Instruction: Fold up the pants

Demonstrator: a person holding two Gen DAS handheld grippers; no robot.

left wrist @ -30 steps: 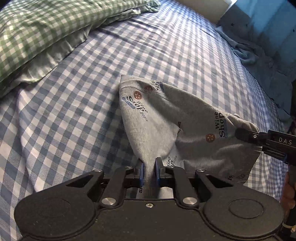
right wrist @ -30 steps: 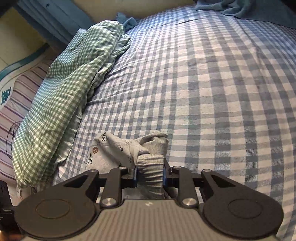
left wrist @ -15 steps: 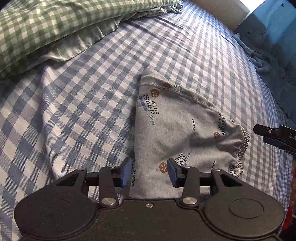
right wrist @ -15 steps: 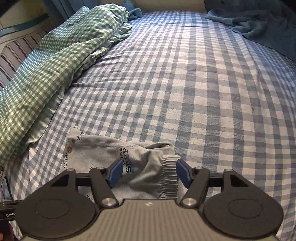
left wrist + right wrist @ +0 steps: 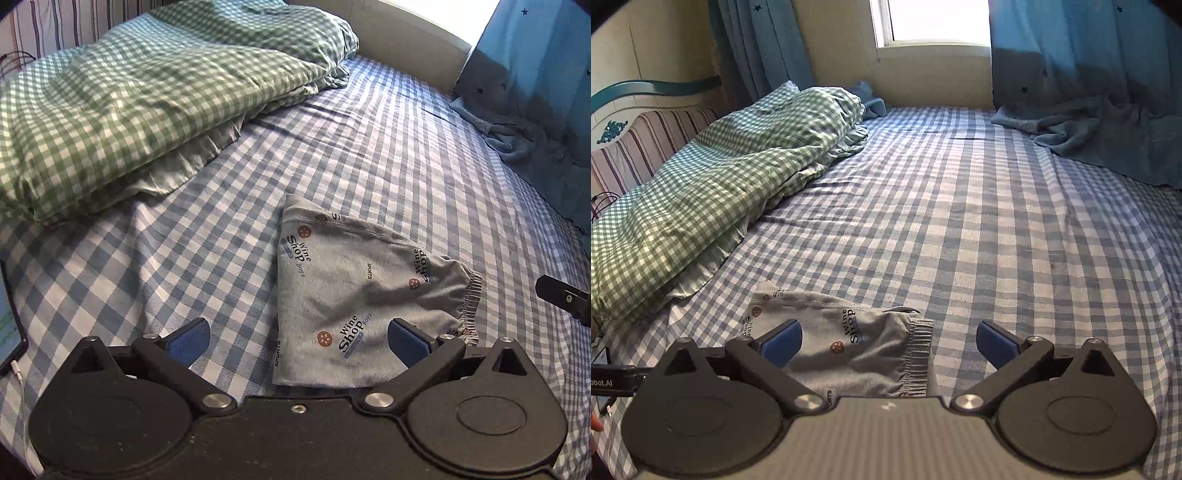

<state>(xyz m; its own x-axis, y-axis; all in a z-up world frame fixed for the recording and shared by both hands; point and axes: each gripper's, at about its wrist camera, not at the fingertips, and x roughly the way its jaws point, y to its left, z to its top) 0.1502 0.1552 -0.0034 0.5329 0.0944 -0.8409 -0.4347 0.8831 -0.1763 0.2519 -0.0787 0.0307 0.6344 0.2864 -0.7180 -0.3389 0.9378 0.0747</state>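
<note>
Grey printed pants [image 5: 354, 295] lie folded into a small bundle on the blue checked bed sheet [image 5: 388, 147], elastic waistband to the right. My left gripper [image 5: 299, 345] hovers above their near edge; its jaws are opening wide and the blue pads do not touch the cloth. In the right wrist view the same pants [image 5: 849, 343] lie below my right gripper [image 5: 890, 345], whose jaws are also opening, with nothing pressed between them. The tip of the right gripper [image 5: 563, 295] shows at the right edge of the left wrist view.
A green checked duvet [image 5: 140, 96] is heaped along the left of the bed. Blue curtains [image 5: 1089, 66] and a crumpled blue cloth [image 5: 1067, 129] lie at the far right. A phone with a white cable [image 5: 9, 332] sits at the left edge.
Both grippers went from shut on the pants to wide open, letting the cloth drop flat on the sheet. Both pulled back and up, so more of the bed shows.
</note>
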